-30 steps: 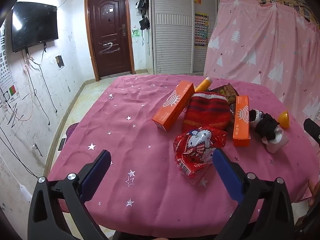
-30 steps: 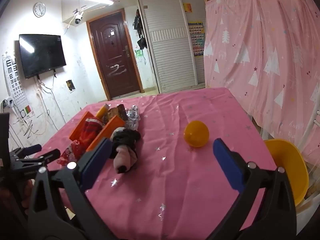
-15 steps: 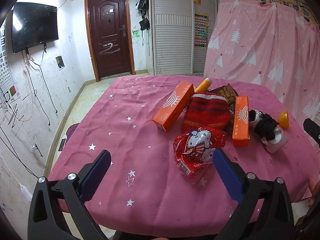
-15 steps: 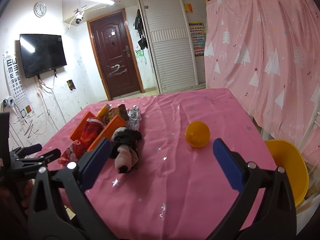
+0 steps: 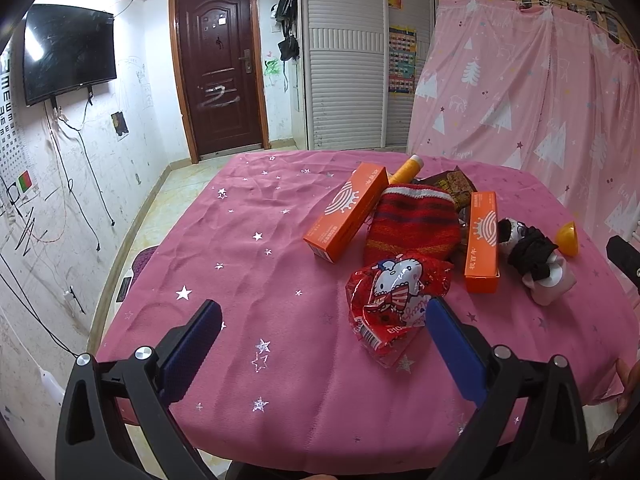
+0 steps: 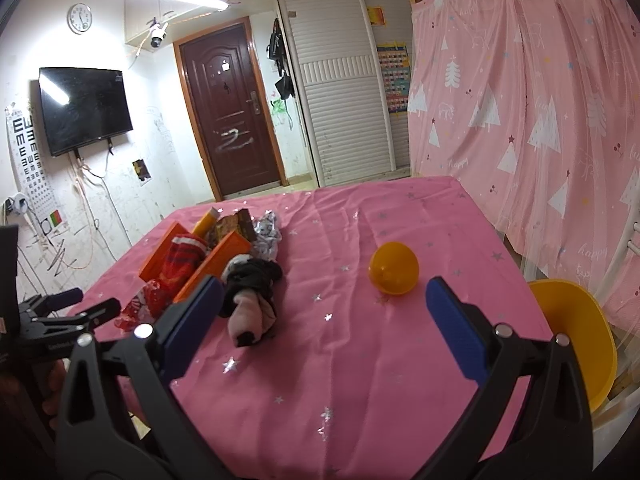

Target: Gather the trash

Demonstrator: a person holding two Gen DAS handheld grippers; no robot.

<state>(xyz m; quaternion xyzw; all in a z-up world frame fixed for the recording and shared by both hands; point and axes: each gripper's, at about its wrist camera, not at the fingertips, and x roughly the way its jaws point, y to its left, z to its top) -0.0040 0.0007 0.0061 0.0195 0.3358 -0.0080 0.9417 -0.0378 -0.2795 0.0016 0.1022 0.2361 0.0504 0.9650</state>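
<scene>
I hold both claws spread and empty at the bench's (image 5: 248,240) near edge: the left claw (image 5: 322,344) faces the crinkled red wrapper (image 5: 394,304), the right claw (image 6: 322,320) the orange ball (image 6: 394,268) toward the right edge. Nothing looks collected yet, I judge. Next, I should push the left claw forward, straddle the wrapper, and close gently on its crumpled film.

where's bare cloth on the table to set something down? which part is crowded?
Free: the wide stretch of the pink star-print tablecloth left of the nearer orange carton, toward the door; also the near strip around the round orange capsule, up to the pink curtain side. Crowded: the cluster of cartons, red knitted sock, crumpled red cartoon wrapper and black-and-pink rolled socks.
</scene>
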